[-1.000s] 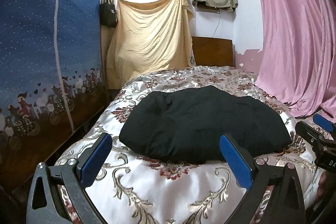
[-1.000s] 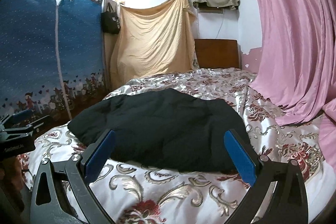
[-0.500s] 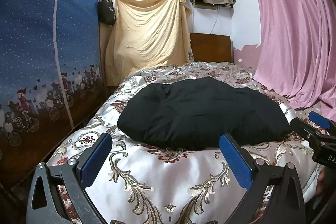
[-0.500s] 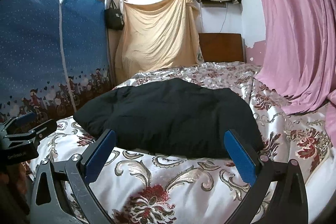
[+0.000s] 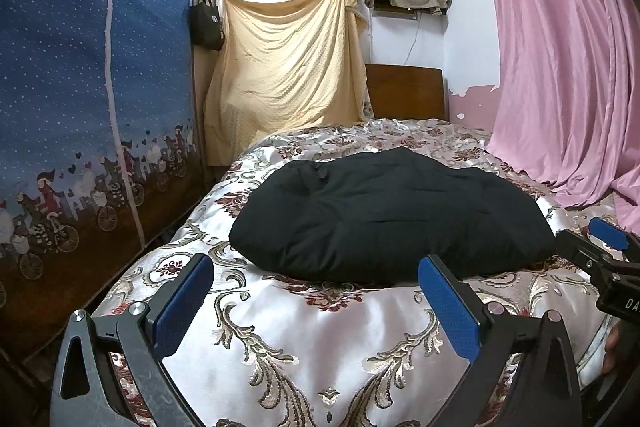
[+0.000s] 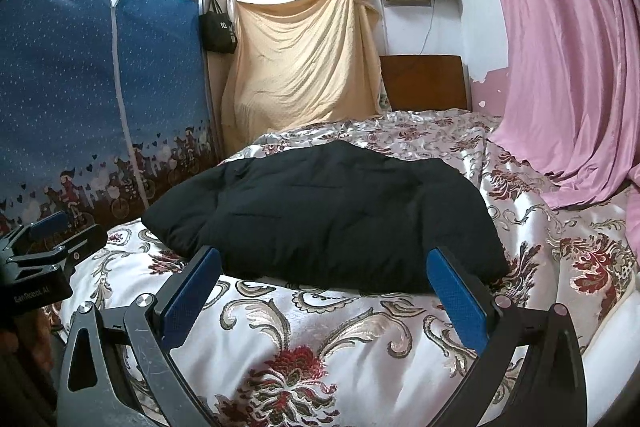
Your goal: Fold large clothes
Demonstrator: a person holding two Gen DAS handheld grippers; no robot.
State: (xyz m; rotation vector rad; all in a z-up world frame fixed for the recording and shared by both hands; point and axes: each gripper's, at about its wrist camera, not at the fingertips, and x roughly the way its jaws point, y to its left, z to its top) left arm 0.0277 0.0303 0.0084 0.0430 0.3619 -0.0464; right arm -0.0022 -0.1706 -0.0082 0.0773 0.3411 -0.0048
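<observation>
Here, both grippers hover at the foot of the bed, jaws spread wide and empty

A puffy black garment (image 5: 384,215) lies bundled in the middle of the flowered bedspread (image 5: 320,339), apart from the left gripper (image 5: 316,301) and right gripper (image 6: 326,291). It looks like a padded jacket, though the dark fabric hides detail. A pink curtain (image 5: 560,59) hangs at the right
</observation>
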